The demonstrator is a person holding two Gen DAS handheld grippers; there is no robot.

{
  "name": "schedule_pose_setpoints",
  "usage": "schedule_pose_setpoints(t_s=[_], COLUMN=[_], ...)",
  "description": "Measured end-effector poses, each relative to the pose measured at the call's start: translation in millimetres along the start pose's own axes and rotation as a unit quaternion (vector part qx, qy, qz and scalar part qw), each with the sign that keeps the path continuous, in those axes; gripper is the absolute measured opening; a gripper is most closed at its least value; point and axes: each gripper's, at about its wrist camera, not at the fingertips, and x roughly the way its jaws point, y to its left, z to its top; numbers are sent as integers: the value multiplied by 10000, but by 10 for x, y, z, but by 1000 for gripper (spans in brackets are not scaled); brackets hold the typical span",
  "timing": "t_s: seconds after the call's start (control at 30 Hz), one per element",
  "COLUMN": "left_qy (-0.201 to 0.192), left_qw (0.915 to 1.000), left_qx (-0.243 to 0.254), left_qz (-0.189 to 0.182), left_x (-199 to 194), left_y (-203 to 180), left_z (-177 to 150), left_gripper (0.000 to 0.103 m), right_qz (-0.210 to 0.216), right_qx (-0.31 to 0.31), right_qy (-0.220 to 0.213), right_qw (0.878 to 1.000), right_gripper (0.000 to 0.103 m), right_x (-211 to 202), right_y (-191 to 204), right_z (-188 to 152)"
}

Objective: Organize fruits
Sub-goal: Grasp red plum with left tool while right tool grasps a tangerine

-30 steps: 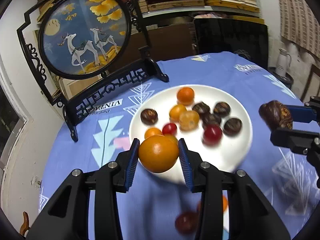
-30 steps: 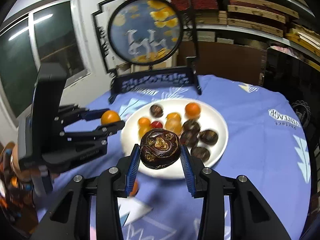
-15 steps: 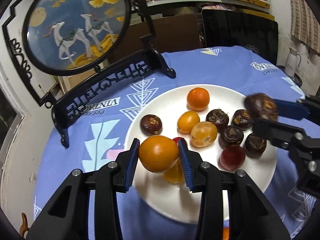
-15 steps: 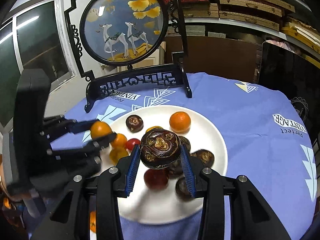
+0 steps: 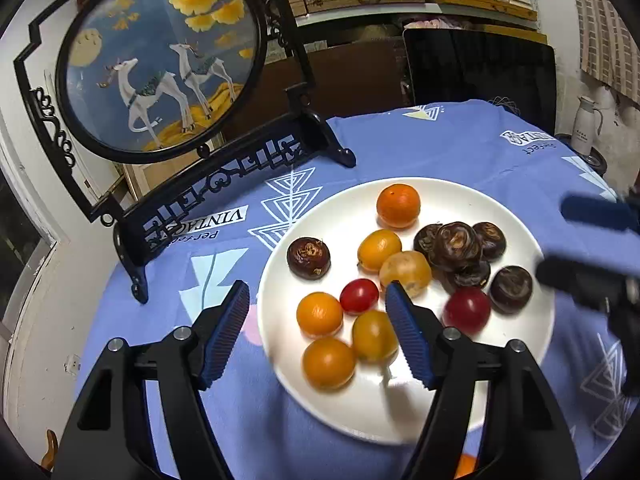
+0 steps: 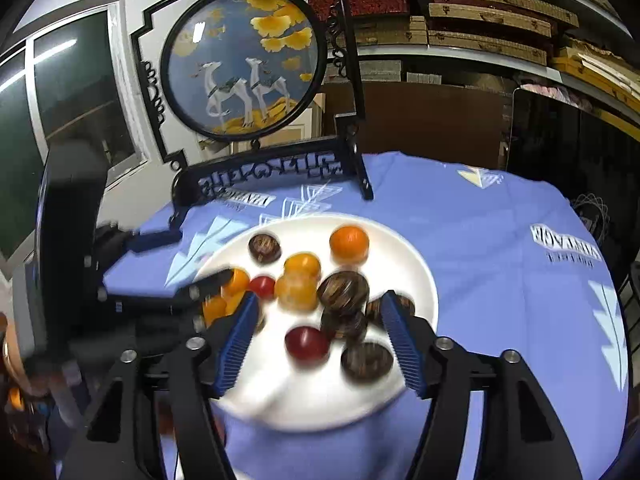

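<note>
Over a white plate [image 5: 516,216] on a blue-clothed table [image 5: 440,148], both handheld grippers have just let go of their loads. The left gripper [image 5: 318,330], its jaws just sprung apart and empty, hangs over the near rim; directly below and ahead of its fingertips sit small oranges [image 5: 328,362], with a red cherry tomato [image 5: 359,296] a little farther out between the pads. The right gripper [image 6: 320,336], likewise just opened with nothing pressed between its pads, stands over a heap of dark water chestnuts [image 6: 343,293], the top one blurred as if settling. One chestnut [image 5: 309,258] sits apart, beyond the left gripper's tips. Most fruit appears gathered on the plate and loosely grouped by kind. An orange shape [image 5: 464,466] glimpsed off the plate, under the left gripper, suggests a few pieces remain to collect.
</note>
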Motion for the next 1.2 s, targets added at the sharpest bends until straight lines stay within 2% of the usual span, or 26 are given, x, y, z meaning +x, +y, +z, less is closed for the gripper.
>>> schedule_pose_setpoints(t_s=[0.4,0.57,0.7,0.87,0.97,1.0,1.03,1.07,1.1,1.2], left_qy=[-348,-304,-157,116,292,340,378,412,437,488], left_qw=[9988,9989,9991,9988,9983,9981,9979,9976,9974,9962], left_qx=[309,256,1,-233,-262,-253,-233,-207,-174,38], left_qz=[-160,-256,-391,-403,-435,-447,-474,-510,-539,-718], left_x=[-716,-852,-888,-821,-765,-750,-736,-722,-717,-712], left_y=[-110,-49,196,514,619,628,621,608,584,433], left_z=[-310,-457,-662,-934,-1090,-1129,-1160,-1184,-1214,-1289], left_gripper=[81,83,85,86,86,87,87,87,87,87], right_qz=[142,76,7,74,278,340,391,546,594,585], right_qx=[-1056,-1396,-1560,-1632,-1615,-1643,-1662,-1654,-1632,-1598], right_qy=[583,741,844,1035,1161,1211,1238,1310,1320,1273], right_qw=[9926,9874,9841,9811,9796,9784,9775,9760,9759,9771], right_gripper=[70,70,70,70,70,68,53,46,43,42], right_x=[-342,-292,-182,32,148,200,229,261,260,180], right_y=[548,738,815,865,930,963,987,1015,1028,1017], right_z=[-850,-979,-995,-978,-971,-969,-971,-974,-978,-990])
